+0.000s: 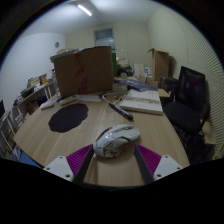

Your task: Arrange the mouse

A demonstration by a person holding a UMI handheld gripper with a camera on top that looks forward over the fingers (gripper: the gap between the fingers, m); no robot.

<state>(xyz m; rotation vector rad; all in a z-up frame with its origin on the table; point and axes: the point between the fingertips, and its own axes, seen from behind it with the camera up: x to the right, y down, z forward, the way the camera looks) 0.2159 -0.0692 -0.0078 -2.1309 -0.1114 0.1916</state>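
Observation:
A silver-grey mouse [116, 140] sits between my gripper's [114, 152] fingertips, over the wooden table [60, 145]. Both fingers touch its sides, the left finger [87, 160] and the right finger [140, 160], with the magenta pads spread out to either side. A dark oval mouse mat [68, 117] lies on the table beyond the fingers to the left, apart from the mouse.
A large cardboard box [85, 70] stands at the far side of the table. A stack of papers [142, 101] and a black pen-like object [120, 109] lie beyond the mouse. A black office chair [190, 100] stands at the right. Clutter lies on the far left.

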